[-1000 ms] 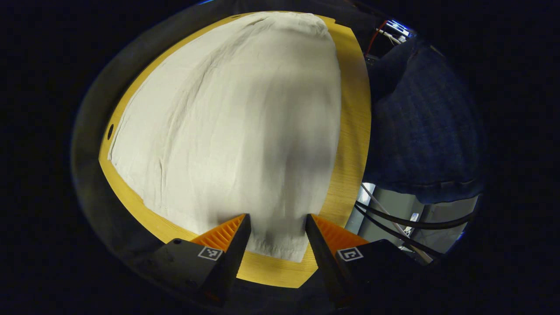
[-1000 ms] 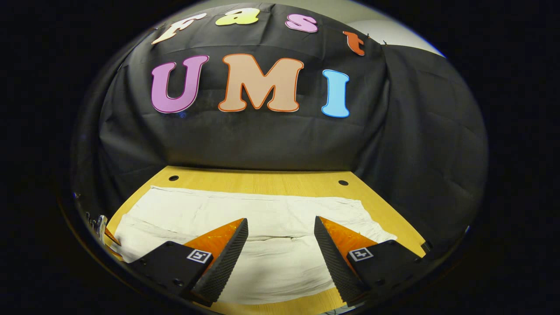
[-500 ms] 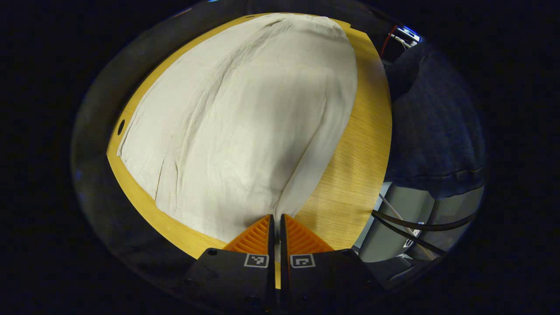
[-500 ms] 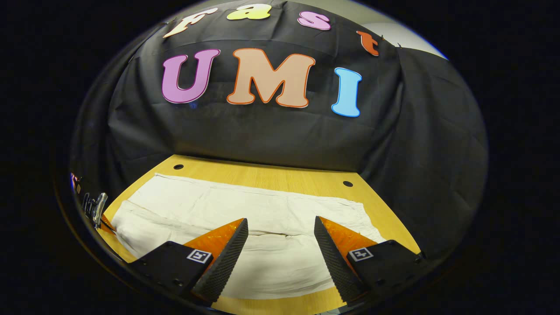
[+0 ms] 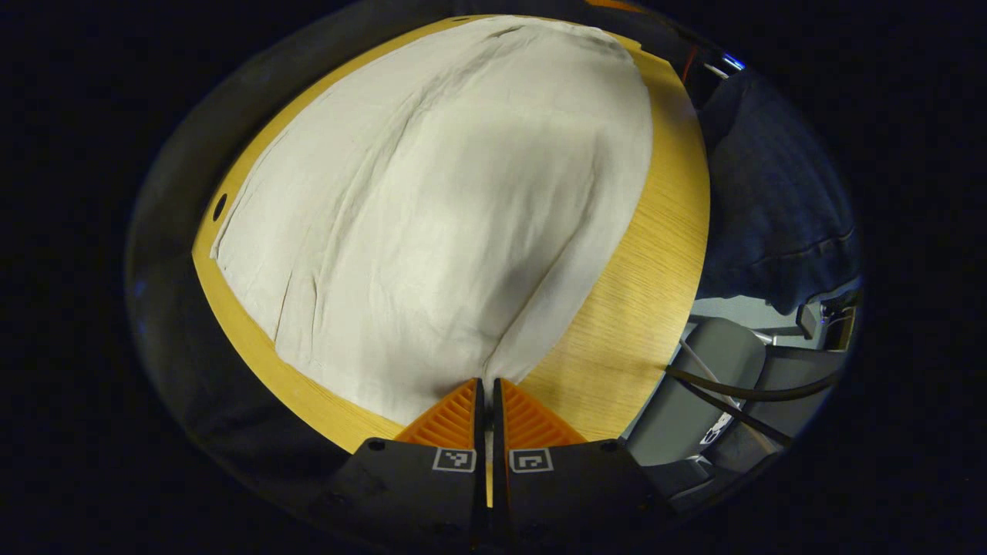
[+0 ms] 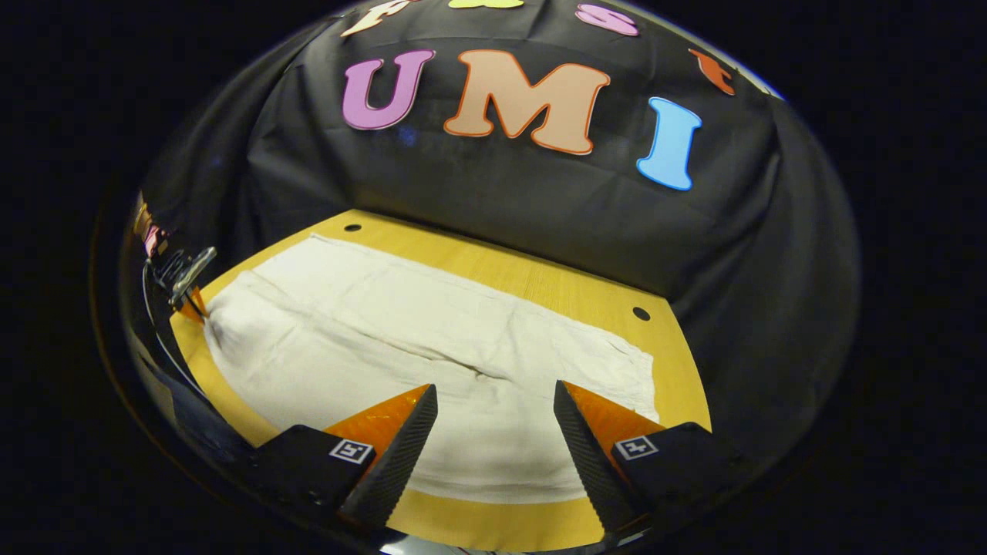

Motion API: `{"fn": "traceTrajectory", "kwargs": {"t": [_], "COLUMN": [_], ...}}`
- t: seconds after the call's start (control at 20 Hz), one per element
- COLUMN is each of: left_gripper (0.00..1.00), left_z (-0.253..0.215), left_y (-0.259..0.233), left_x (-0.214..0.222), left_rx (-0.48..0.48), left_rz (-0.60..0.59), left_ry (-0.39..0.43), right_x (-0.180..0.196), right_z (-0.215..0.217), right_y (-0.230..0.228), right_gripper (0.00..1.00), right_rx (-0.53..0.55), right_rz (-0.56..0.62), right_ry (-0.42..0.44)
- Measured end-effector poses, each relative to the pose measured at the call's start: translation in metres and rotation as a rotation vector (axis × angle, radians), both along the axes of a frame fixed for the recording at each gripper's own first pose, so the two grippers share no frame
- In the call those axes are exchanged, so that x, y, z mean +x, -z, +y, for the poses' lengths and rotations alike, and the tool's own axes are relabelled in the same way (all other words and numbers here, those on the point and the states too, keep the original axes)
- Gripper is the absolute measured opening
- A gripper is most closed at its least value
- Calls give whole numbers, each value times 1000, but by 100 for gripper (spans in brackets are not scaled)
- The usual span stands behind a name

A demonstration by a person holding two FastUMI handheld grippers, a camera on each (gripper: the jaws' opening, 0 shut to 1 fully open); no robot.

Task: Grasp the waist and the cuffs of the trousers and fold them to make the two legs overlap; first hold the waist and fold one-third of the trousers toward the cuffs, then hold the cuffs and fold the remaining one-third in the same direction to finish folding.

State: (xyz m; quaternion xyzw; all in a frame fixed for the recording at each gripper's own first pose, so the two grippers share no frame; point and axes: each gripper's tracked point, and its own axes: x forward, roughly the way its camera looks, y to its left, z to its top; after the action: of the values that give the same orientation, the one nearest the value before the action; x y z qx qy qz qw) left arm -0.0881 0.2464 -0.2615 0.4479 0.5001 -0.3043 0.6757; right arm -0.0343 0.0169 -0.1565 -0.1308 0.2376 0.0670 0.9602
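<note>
Cream trousers (image 5: 432,216) lie spread flat on the wooden table (image 5: 632,308). My left gripper (image 5: 484,389) is shut on their near corner, and the cloth rises in a small peak into the fingers. In the right gripper view the trousers (image 6: 401,324) stretch from left to right, with a crease between the two legs. The left gripper (image 6: 185,274) shows there at the far left, at the corner of the cloth. My right gripper (image 6: 493,432) hangs open just above the near edge of the trousers, with nothing between its fingers.
A person's dark clothing (image 5: 771,200) is close to the table's right edge in the left gripper view, with black cables (image 5: 725,393) and grey furniture (image 5: 694,370) below. The tabletop has small round holes (image 6: 641,313). The black cloth wall (image 6: 501,208) closes off the far side.
My left gripper went from open over the trousers' end to shut on the corner, then lifted it slightly. My right gripper stayed open and its view tilted and shifted along the trousers.
</note>
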Motion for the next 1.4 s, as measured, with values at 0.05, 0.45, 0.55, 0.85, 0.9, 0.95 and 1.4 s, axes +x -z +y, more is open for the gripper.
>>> {"fn": "traceTrajectory", "kwargs": {"t": [0.05, 0.45, 0.55, 0.85, 0.9, 0.95, 1.4], "left_gripper": [2, 1, 1, 1, 1, 1, 2], "left_z": [0, 1, 1, 1, 1, 1, 0], "left_y": [0, 1, 0, 2, 2, 2, 3], "left_x": [0, 2, 1, 0, 1, 0, -1], "left_rx": [7, 97, 126, 162, 166, 167, 173], "left_rz": [-3, -42, -57, -75, -74, -71, -51], "left_ry": [-12, -102, -108, -143, -141, -141, -144], "right_x": [-2, -31, -33, -42, -46, -45, -45], "right_z": [-11, -118, -133, -157, -155, -154, -153], "right_y": [7, 100, 123, 173, 172, 174, 182], "right_gripper": [98, 98, 98, 98, 98, 97, 87], "right_rx": [-26, -343, -401, -485, -470, -462, -411], "right_rz": [28, 355, 424, 597, 619, 633, 749], "right_ry": [-35, -372, -440, -578, -601, -605, -604]}}
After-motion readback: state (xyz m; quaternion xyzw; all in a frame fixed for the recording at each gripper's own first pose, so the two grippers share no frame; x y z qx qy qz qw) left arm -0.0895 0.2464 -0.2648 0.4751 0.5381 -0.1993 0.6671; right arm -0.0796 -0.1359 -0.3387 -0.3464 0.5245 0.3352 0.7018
